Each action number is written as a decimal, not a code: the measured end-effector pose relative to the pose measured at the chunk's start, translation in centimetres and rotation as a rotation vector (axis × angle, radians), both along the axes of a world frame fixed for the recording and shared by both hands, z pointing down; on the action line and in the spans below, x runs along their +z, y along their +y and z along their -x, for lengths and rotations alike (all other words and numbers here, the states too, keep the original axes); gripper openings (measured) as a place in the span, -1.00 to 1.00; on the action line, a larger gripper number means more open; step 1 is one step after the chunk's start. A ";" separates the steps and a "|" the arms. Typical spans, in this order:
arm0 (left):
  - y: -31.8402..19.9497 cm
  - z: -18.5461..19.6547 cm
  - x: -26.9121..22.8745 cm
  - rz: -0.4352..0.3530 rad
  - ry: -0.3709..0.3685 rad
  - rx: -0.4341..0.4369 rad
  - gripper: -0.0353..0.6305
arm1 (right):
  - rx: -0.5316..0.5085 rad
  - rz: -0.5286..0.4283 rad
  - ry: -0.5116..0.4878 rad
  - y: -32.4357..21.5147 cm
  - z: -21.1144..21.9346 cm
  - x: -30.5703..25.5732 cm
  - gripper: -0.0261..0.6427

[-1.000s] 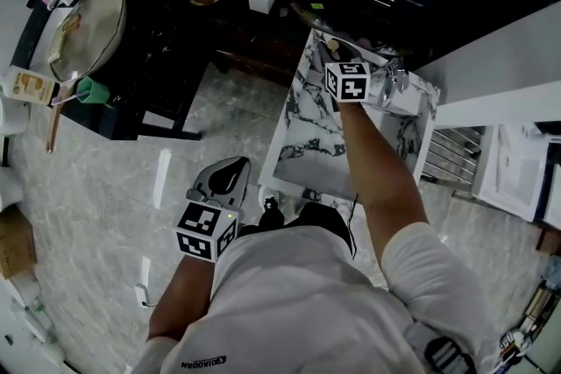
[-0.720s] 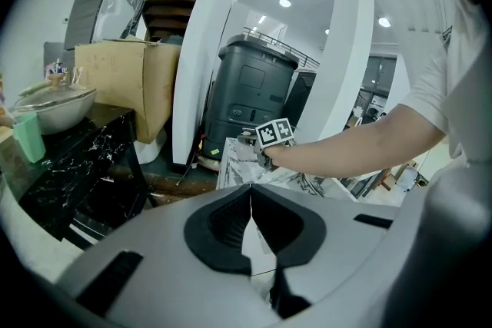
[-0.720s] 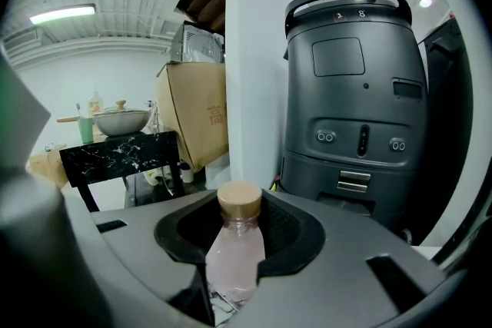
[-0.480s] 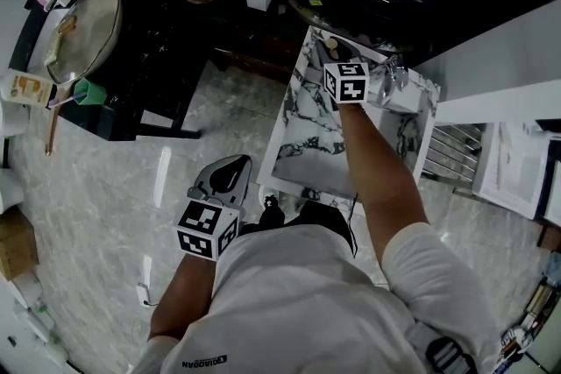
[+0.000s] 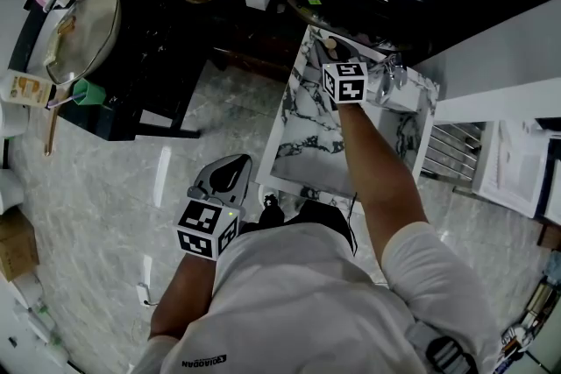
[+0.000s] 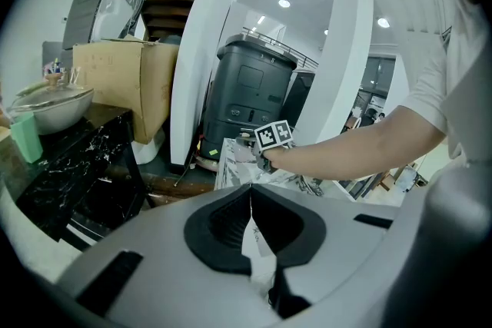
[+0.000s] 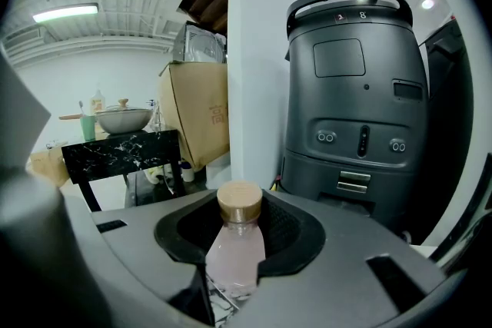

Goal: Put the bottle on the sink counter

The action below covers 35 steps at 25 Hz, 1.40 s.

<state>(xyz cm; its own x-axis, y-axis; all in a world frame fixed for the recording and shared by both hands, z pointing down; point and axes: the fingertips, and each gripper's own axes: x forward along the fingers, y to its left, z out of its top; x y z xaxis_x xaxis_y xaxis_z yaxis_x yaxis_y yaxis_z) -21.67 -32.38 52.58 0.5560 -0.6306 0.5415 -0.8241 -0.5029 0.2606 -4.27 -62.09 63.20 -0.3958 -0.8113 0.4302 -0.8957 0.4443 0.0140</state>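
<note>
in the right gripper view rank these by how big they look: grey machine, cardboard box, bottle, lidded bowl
1. grey machine
2. cardboard box and bottle: about alike; the bottle is just nearest the camera
3. lidded bowl

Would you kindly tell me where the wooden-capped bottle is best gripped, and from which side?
Grip the bottle by its wide body, coming in from the side: it stands upright and narrows toward the cap, where jaws would likely slip. The right gripper sits on the body just so.

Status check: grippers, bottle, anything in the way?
Left gripper shut, empty. Right gripper shut on bottle, over marble counter. Nothing blocking in view.
</note>
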 end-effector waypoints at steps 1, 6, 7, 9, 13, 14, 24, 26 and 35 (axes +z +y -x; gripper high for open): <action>0.0 0.0 0.0 0.000 0.000 -0.001 -0.85 | 0.000 -0.001 0.002 0.1 0.0 0.0 -0.45; 0.2 -0.1 0.0 -0.001 -0.001 0.003 -0.85 | 0.001 0.001 0.005 0.1 0.0 0.1 -0.45; 0.2 -0.1 0.0 -0.002 -0.001 0.004 -0.85 | 0.000 0.002 0.006 0.1 0.0 0.1 -0.45; 0.2 -0.1 -0.1 -0.002 -0.001 0.003 -0.85 | -0.002 0.002 0.008 0.1 0.0 0.1 -0.45; 0.2 0.0 -0.2 -0.003 -0.003 0.000 -0.85 | -0.001 0.007 0.019 0.0 0.0 0.1 -0.45; 0.2 0.0 -0.2 -0.004 -0.003 -0.001 -0.85 | 0.002 0.008 0.021 0.1 0.0 0.1 -0.45; 0.3 -0.4 -0.5 -0.012 0.004 0.009 -0.85 | 0.036 0.027 0.020 0.1 -0.5 0.1 -0.32; 0.3 -0.4 -0.6 -0.015 0.007 0.010 -0.85 | 0.037 0.027 0.025 0.2 -0.6 0.1 -0.32; 0.2 -0.7 -1.3 -0.033 0.024 0.017 -0.85 | 0.060 0.020 0.034 1.2 -1.1 -1.2 -0.30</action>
<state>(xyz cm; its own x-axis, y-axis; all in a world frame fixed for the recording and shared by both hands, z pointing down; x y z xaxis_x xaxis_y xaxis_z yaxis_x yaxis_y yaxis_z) -20.93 -32.14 51.32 0.5795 -0.6383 0.5068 -0.8090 -0.5256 0.2632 -3.17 -60.85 62.04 -0.3318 -0.8243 0.4587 -0.9199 0.3905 0.0363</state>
